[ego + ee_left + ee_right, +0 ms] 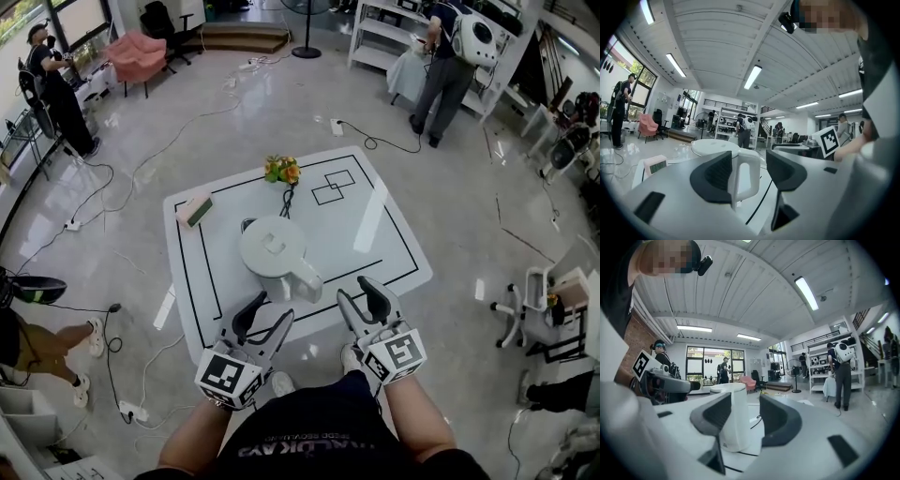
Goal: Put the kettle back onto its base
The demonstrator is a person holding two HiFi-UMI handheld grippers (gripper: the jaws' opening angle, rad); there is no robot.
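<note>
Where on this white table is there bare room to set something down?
Bare: right side, between kettle, drawn squares and table edge; left strip, nearer than the small clock. Crowded: near edge, with left hand-held gripper and right hand-held gripper by the kettle's handle.

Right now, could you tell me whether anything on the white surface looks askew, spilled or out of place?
Nothing clearly stands out. The kettle stands upright on the white surface, with no spill around it. A dark edge peeks out beside it; whether that is its base sitting off-centre, I cannot tell.
</note>
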